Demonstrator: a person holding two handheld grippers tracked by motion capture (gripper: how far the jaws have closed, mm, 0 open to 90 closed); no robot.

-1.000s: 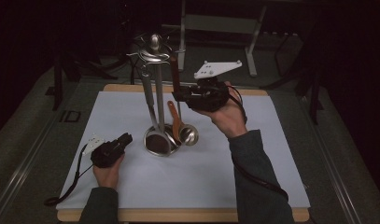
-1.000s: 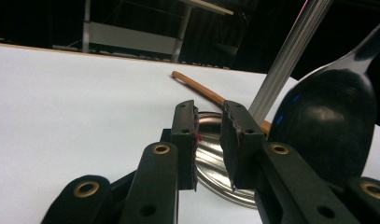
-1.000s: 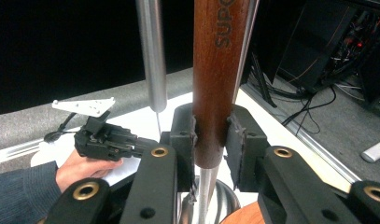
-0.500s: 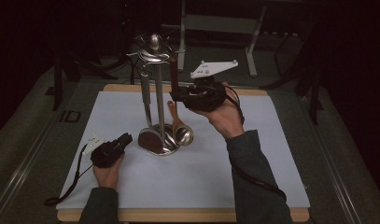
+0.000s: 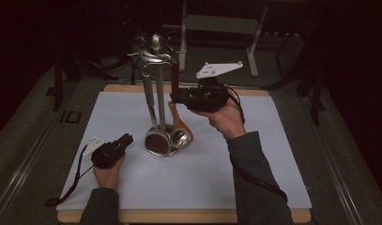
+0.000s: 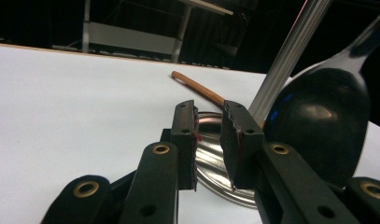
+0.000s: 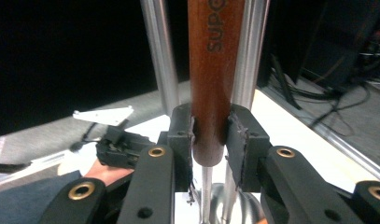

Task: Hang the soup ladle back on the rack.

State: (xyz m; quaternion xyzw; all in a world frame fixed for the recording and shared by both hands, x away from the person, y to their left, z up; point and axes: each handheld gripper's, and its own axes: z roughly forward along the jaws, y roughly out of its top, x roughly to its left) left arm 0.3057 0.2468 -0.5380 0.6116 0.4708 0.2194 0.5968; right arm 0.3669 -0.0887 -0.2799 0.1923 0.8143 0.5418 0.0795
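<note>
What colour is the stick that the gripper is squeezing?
Reddish-brown wood, the wooden handle shows best in the right gripper view.

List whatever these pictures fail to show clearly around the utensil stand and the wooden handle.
- Wooden handle: its top and the rest of its printed lettering are cut off by the upper edge of the right gripper view.
- Wooden handle's lower end: in the high view, partly hidden behind the right gripper.
- Dark ladle: its handle runs off the left gripper view's edge.
- Stand's hooks: too dim in the high view.
</note>
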